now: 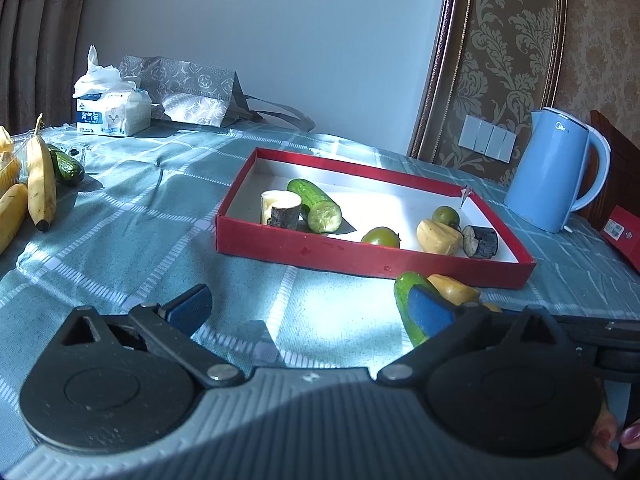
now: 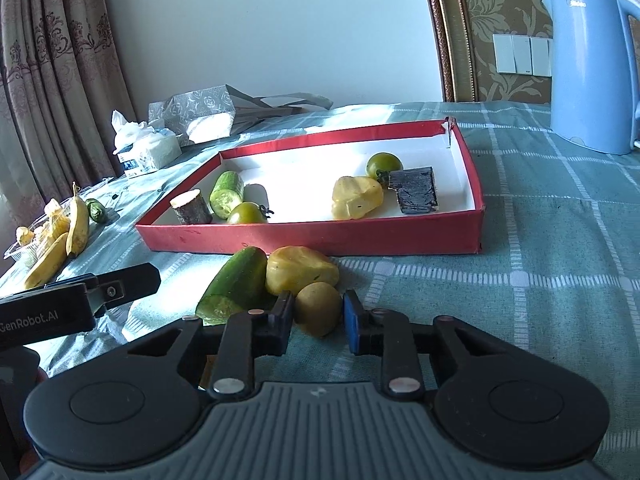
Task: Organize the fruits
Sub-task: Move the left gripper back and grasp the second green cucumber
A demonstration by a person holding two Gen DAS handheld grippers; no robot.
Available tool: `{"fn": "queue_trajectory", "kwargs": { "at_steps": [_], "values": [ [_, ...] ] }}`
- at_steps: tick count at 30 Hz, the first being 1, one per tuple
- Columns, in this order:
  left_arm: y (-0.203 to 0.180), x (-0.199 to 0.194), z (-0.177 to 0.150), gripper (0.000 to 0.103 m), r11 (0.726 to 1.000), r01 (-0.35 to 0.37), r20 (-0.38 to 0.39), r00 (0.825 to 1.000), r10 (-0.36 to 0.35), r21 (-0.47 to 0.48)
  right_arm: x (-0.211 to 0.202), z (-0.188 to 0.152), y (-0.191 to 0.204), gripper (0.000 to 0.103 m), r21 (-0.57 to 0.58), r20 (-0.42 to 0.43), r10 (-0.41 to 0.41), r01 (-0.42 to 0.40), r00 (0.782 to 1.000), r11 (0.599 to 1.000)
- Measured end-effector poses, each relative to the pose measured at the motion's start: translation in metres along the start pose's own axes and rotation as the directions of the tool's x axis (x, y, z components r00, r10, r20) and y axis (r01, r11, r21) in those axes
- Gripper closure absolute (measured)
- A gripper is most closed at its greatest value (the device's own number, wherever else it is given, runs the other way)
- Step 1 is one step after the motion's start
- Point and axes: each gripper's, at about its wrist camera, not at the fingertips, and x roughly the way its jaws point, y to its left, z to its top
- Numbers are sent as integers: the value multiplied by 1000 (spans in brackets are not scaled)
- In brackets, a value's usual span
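Observation:
A red tray (image 2: 320,236) (image 1: 360,258) holds a cut cucumber (image 2: 227,194), two green tomatoes (image 2: 246,213) (image 2: 383,164), a yellow fruit piece (image 2: 356,197) and two dark-skinned cane pieces (image 2: 191,207) (image 2: 416,190). In front of the tray lie a cucumber half (image 2: 234,286) (image 1: 406,304), a yellow fruit piece (image 2: 300,270) (image 1: 452,288) and a small brown kiwi (image 2: 318,308). My right gripper (image 2: 318,318) is partly closed, its pads on either side of the kiwi, with small gaps. My left gripper (image 1: 310,308) is wide open and empty, left of the cucumber half.
Bananas (image 1: 40,184) (image 2: 78,222) and a small cucumber (image 1: 68,168) lie far left beside a plastic box. A tissue pack (image 1: 112,114), a grey patterned bag (image 1: 188,88) and a blue kettle (image 1: 552,168) stand at the back. A checked cloth (image 2: 540,280) covers the table.

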Motion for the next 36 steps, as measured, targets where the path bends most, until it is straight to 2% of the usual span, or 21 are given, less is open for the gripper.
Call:
{"fn": "queue_trajectory", "kwargs": {
  "at_steps": [4,7,9,12,17,21,24,28,30,32,34,36],
  "values": [
    [-12,6,11,0,999,44,-28,999,-44,-5,-1,2,-14,77,44,9,-47,47,999,998],
    [-27,14,19,0,996,72,-72,995,-67,55,-2,2,-18,77,58,11,-52,52,999,997],
    [-40,22,21,1,991,61,-92,994,-51,115,-2,2,-19,77,59,11,-52,51,999,997],
    [-49,31,19,16,985,58,-117,992,-39,163,-1,2,-21,78,69,12,-53,52,999,996],
    [-52,42,14,27,979,112,-162,983,-85,171,-2,2,-21,78,73,12,-52,51,999,996],
    [-49,40,14,31,977,127,-154,983,-100,172,-2,2,-21,78,74,13,-52,50,999,996],
    [-40,31,16,31,979,105,-126,989,-83,173,-2,2,-22,78,78,13,-49,47,999,996],
    [-22,20,22,34,985,44,-105,994,-27,164,-2,2,-22,78,80,14,-47,46,999,996],
    [-15,18,26,33,988,86,-128,989,-69,125,-2,2,-22,78,80,14,-47,46,999,996],
    [-15,17,28,19,990,111,-132,986,-99,86,-2,2,-22,78,78,13,-48,47,999,996],
    [-25,17,30,16,989,106,-116,989,-94,107,-2,2,-22,78,80,14,-46,45,999,996],
    [-39,23,27,16,980,86,-122,990,-65,178,-2,2,-23,78,86,14,-42,41,999,995]
  ]
}}
